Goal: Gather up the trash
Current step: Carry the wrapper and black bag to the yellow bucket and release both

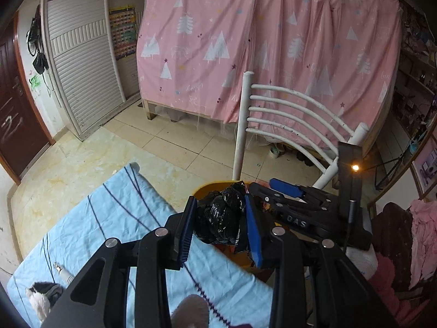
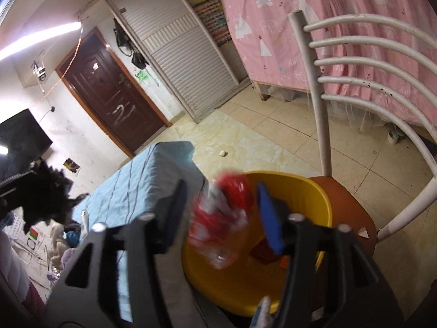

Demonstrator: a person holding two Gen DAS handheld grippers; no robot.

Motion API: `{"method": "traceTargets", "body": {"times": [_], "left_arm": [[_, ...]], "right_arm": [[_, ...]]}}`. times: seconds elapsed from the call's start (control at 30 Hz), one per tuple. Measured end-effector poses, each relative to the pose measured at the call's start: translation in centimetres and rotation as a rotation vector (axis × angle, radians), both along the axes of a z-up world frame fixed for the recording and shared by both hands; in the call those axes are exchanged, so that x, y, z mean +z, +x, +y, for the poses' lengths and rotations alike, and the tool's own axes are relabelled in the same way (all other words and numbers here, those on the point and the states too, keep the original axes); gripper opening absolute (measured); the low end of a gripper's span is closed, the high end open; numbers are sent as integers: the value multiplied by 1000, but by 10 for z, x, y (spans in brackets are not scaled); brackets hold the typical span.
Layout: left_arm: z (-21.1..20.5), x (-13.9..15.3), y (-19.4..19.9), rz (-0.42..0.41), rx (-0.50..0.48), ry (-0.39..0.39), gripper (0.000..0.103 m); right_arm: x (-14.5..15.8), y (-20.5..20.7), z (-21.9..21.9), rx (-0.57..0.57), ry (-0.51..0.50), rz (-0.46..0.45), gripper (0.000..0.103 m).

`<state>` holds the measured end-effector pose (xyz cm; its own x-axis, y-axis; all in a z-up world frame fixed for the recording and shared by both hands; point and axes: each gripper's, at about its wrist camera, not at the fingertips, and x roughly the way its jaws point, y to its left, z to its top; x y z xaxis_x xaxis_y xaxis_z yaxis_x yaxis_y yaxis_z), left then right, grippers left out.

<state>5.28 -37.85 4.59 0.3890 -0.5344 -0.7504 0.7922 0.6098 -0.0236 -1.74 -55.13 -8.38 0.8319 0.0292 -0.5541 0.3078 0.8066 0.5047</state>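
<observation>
My left gripper (image 1: pixel 221 227) is shut on a crumpled black plastic bag (image 1: pixel 222 217), held at the edge of the yellow basin (image 1: pixel 203 188). The bag also shows at the far left of the right wrist view (image 2: pixel 45 196). My right gripper (image 2: pixel 221 213) is over the yellow basin (image 2: pixel 308 191), jaws wide apart. A blurred red and white wrapper with clear plastic (image 2: pixel 224 216) is between the fingers, touching neither pad, above the basin. The right gripper also shows in the left wrist view (image 1: pixel 289 191). A red scrap (image 2: pixel 266 251) lies in the basin.
The basin sits on a brown seat (image 2: pixel 352 207) of a white chair (image 1: pixel 289 109). A bed with a light blue sheet (image 1: pixel 114 218) lies to the left. A pink curtain (image 1: pixel 273 41), a grey wardrobe (image 1: pixel 82 54) and a dark door (image 2: pixel 109 90) stand beyond. A white crumpled scrap (image 2: pixel 223 153) lies on the floor.
</observation>
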Motion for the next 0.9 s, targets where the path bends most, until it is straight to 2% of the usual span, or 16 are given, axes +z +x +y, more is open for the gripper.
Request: {"method": "traceTargets", "body": {"times": [0.23,0.43,0.53,0.6,0.7,0.9], "left_arm": [[-29,-14,7,33,-7,35,25],[-42,-20,17,61,20,15,30],[-39,-24,24,84,49,14,37],[-35,-23,26,88,60,10,49],[-28,-19,29,97,70,-20,60],[-14,-9,28,88,99,-25,62]], "right_arm": [[-1,-9,-15,-50,30,-8,56],[0,-14,-20,-84,43,-16,56],[1,-14,-18,-83,49,-17,57],[1,-12,-17,-79,50,-18,57],[1,-11,-15,-70,50,-20,58],[4,-11,-9,-52,40,-31,62]]}}
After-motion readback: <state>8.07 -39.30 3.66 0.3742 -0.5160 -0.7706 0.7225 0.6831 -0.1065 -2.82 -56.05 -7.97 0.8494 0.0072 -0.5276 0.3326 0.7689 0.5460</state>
